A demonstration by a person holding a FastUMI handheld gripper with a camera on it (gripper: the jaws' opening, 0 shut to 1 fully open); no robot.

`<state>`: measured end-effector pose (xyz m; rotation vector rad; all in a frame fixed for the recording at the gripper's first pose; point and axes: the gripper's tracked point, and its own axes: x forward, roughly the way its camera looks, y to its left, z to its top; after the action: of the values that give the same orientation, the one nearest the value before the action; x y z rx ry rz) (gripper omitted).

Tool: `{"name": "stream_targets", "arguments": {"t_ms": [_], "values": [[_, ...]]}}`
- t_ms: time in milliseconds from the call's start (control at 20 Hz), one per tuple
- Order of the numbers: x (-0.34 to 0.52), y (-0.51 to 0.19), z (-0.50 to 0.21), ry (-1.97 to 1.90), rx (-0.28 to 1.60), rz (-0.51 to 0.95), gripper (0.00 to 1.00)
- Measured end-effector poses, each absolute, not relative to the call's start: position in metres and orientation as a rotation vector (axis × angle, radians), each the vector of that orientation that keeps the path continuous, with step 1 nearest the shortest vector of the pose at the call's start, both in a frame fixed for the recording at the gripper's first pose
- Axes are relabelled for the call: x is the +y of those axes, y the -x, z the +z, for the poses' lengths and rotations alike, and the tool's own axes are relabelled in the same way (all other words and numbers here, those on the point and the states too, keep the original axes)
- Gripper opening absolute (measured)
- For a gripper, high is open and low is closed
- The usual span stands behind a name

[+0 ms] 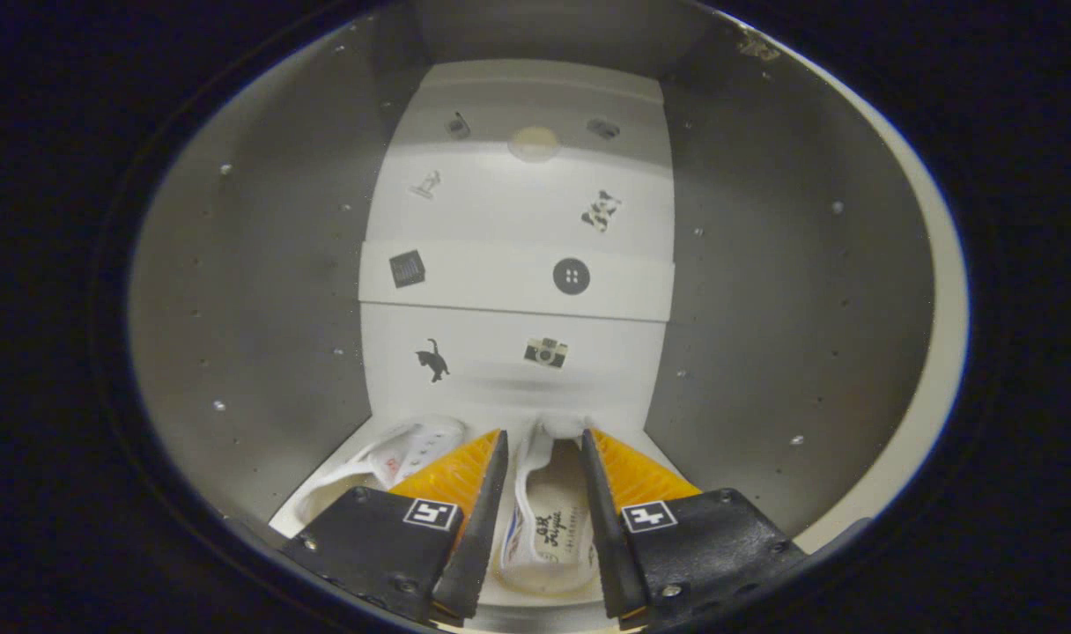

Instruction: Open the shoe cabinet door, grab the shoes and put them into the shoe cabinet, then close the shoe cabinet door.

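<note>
I am looking into the shoe cabinet, whose white back wall (518, 220) carries small black stickers. A white shoe (549, 519) lies on the cabinet floor (311, 511), toe toward the back wall. My gripper (542, 433) is partly closed, one orange-and-black finger pressed against each side of that shoe, its insole showing in the gap. A second white shoe (386, 462) rests just left of my left finger (465, 475), partly hidden behind it.
Grey side walls stand close on the left (262, 291) and right (782, 291), dotted with shelf-pin holes. A cream strip of the cabinet's front edge (936, 352) shows past the right wall. The shoes' toes nearly reach the back wall.
</note>
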<state>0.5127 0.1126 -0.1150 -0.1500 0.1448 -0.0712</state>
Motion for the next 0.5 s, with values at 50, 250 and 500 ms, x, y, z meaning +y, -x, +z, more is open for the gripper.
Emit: {"name": "stream_targets", "arguments": {"t_ms": [50,250,500], "values": [[0.111,-0.497,-0.11,0.153,0.132,-0.075,0.68],[0.119,-0.432,-0.098,0.115,0.101,-0.039,0.9],[0.126,-0.336,-0.09,0.11,0.047,0.017,1.0]]}}
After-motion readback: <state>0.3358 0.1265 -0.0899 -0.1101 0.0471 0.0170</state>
